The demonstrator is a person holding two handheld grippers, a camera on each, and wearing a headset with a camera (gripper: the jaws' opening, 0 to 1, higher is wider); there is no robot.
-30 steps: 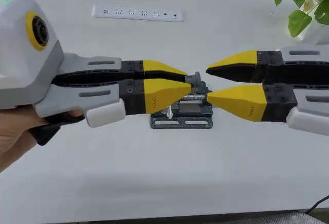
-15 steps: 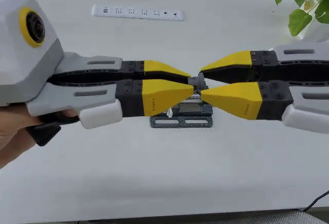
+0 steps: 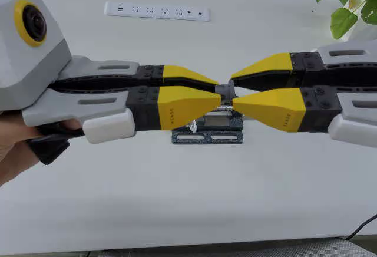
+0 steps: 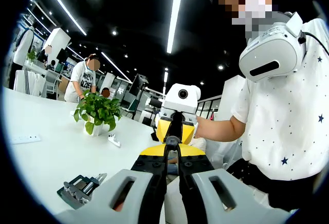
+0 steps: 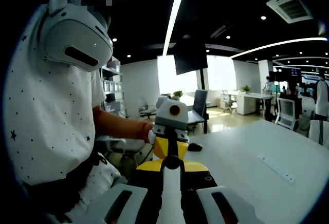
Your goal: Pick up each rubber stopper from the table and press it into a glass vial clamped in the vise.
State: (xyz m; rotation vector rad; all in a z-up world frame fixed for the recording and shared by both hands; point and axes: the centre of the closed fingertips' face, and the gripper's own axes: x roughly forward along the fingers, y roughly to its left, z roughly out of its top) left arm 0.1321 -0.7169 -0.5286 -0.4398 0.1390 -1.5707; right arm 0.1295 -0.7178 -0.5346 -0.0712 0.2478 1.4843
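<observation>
Two grippers on one stopper, just above the vise

Left gripper (image 3: 219, 91) lies to the left of the vise (image 3: 207, 137), jaws drawn narrow and pinching the grey rubber stopper (image 3: 225, 90) just above the vise. Right gripper (image 3: 232, 90) meets it from the right of the vise, jaws narrow and bracketing the same stopper; cannot tell whether they bear on it.

Risk, as I judge it: this looks like a mid-air hand-over. If one side lets go before the other has purchase, the stopper drops, and may bounce off the vise onto the table (image 3: 177, 198). A skewed pinch would leave it tilted for pressing.

Glass vial: hidden under the jaws, unconfirmed.

Count:
- grippers 2
- stopper 1
- vise 1
- power strip (image 3: 156, 10) 1, beyond the vise, leftward
- potted plant (image 3: 347, 3) 1, beyond the vise, far right
</observation>
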